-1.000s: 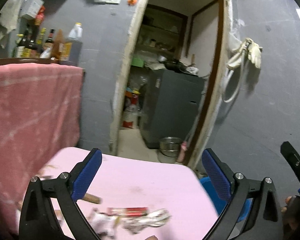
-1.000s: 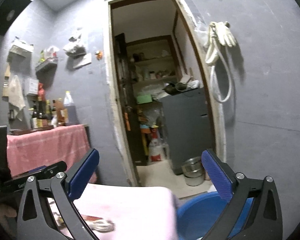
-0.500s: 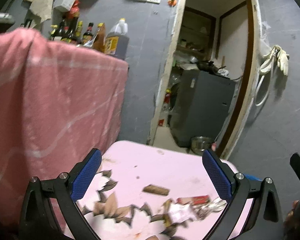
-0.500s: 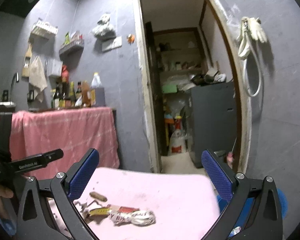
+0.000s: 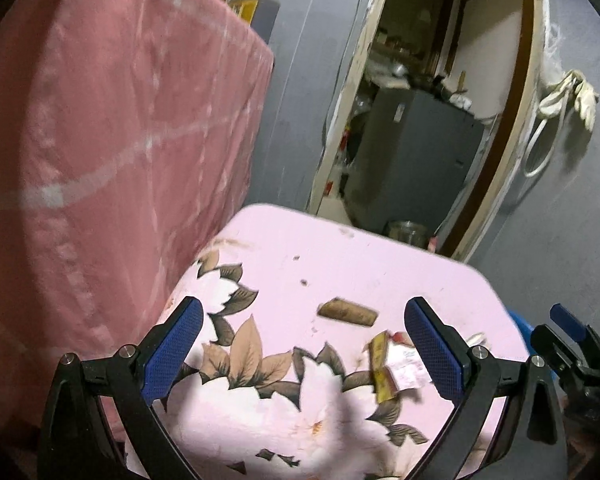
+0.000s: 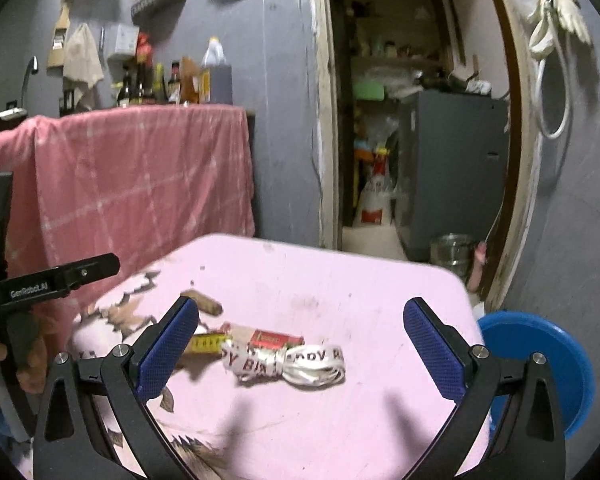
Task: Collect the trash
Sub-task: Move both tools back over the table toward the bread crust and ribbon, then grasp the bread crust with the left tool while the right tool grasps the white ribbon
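Trash lies on a pink flowered table (image 6: 340, 280): a crumpled white printed wrapper (image 6: 300, 364), a red packet (image 6: 276, 338), a yellow strip (image 6: 208, 343) and a brown roll (image 6: 204, 303). In the left wrist view the brown roll (image 5: 347, 311) and the yellow and white wrappers (image 5: 396, 368) lie between my fingers. My left gripper (image 5: 304, 352) is open and empty above the table's left part. My right gripper (image 6: 300, 356) is open and empty, hovering above the white wrapper.
A blue basin (image 6: 536, 364) sits low at the table's right edge. A pink cloth-covered counter (image 6: 140, 176) with bottles (image 6: 172, 84) stands to the left. Behind is a doorway (image 6: 412, 120) with a grey cabinet (image 6: 452, 168) and a metal pot (image 6: 450, 248).
Both grippers have moved down and toward the table, so the trash now sits higher and larger between the fingers. The left gripper swung closer to the pink cloth. Both stayed open.
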Tool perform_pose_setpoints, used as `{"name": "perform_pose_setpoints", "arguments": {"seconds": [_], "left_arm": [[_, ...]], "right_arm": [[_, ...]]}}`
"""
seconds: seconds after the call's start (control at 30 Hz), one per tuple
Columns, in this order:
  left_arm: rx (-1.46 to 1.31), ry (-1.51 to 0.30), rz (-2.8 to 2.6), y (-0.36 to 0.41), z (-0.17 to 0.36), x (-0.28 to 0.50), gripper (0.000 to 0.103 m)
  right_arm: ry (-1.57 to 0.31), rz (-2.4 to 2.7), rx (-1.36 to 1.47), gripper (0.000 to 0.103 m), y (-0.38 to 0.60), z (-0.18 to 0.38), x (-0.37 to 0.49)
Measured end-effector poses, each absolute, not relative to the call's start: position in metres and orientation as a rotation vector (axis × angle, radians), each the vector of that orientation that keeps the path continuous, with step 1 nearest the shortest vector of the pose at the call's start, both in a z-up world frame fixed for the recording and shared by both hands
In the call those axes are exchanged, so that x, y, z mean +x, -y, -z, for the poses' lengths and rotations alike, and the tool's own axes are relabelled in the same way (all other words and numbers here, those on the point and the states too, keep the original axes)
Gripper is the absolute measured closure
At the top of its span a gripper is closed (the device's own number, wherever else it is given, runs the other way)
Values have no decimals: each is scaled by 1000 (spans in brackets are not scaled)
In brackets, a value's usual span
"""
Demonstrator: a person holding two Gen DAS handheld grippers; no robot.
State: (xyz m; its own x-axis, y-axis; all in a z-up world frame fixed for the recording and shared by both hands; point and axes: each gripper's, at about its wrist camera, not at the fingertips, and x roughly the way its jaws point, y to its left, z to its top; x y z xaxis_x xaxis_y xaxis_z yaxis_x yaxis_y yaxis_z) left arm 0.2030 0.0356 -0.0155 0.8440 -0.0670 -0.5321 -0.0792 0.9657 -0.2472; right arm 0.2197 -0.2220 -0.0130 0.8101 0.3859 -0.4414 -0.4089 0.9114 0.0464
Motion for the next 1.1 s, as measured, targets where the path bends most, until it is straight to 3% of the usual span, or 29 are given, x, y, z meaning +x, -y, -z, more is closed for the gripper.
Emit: {"name": "perform_pose_setpoints", "arguments": {"seconds": [0.3, 0.77, 0.9, 1.1], "left_arm": [[-354, -706, 13, -49, 35, 237, 5], [-241, -821, 24, -29, 46, 268, 5], [-198, -842, 50, -16, 50, 279, 5], [-133, -869, 84, 1, 57, 290, 21]], "right_arm": [[-645, -438, -73, 0, 206, 41, 246], [-823, -391, -112, 1, 197, 67, 280], [-827, -381, -97, 8, 203, 66, 285], [-835, -386, -63, 19, 212, 66, 291]]}}
